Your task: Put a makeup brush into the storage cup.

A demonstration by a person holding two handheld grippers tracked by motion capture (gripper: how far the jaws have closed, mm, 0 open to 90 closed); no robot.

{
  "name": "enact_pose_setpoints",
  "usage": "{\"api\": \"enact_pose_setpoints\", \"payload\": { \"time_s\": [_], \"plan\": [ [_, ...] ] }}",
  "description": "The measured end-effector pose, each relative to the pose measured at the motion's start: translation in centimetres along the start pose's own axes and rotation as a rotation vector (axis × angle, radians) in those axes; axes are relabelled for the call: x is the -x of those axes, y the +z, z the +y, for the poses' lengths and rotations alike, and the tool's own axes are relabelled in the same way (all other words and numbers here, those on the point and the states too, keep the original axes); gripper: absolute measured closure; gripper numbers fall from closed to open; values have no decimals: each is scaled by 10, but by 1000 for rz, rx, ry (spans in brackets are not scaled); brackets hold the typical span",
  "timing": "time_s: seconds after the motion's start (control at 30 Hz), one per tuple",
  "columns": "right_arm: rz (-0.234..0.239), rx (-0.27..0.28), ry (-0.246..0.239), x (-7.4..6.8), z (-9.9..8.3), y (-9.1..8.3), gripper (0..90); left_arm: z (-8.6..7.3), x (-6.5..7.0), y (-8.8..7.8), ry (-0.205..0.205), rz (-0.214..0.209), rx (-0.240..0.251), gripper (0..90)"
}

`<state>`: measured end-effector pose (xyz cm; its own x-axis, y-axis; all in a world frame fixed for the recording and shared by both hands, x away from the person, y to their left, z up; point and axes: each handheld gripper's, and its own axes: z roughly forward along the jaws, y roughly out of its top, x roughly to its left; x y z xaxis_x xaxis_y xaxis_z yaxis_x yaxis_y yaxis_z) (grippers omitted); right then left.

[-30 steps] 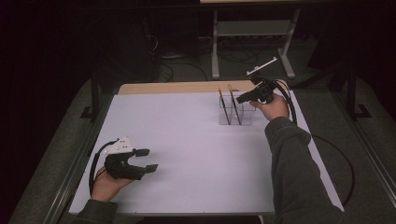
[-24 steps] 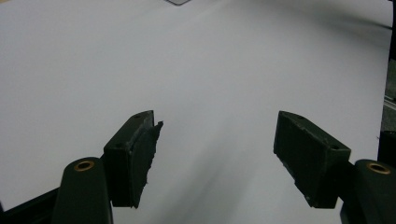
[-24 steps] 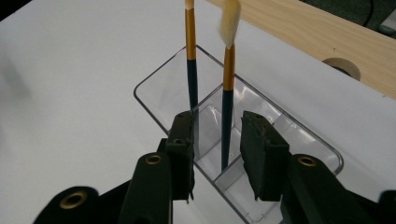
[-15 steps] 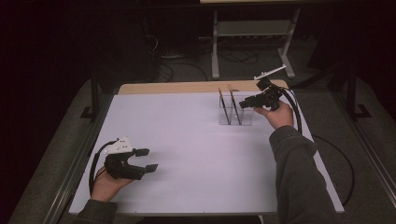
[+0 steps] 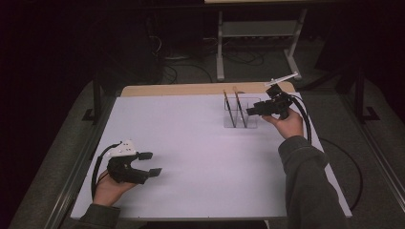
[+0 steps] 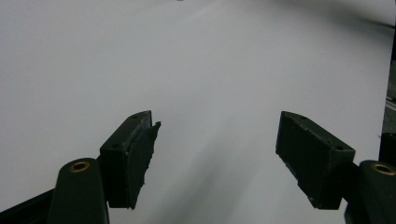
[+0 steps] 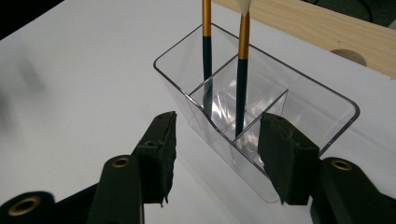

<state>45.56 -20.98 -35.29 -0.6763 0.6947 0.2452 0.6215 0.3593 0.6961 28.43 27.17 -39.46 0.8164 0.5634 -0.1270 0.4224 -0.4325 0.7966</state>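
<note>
Jaws of the left gripper stand spread and empty at the lower left of the high view, unmoved since the earlier frames, with bare white table ahead and to its right. Toward the upper right, the clear organizer holds two brushes upright in separate compartments. Just beside its right end, the right gripper has drawn slightly back, its jaws having just been opening; they are parted, gripping nothing. That hand sits near the table's right edge.
</note>
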Motion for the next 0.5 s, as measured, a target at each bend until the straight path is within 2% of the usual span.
{"api": "enact_pose_setpoints", "payload": {
  "time_s": [0.2, 0.23, 0.5],
  "plan": [
    [1, 10, 1, -4, -4, -4, 429, 0, 0, 0, 10, 2, 0, 273],
    [-1, 16, -18, -4, -5, -4, 426, 0, 0, 0, 7, 0, 0, 272],
    [2, 18, -12, -10, -12, -11, 393, -1, 0, 2, 8, 6, -5, 272]
  ]
}}
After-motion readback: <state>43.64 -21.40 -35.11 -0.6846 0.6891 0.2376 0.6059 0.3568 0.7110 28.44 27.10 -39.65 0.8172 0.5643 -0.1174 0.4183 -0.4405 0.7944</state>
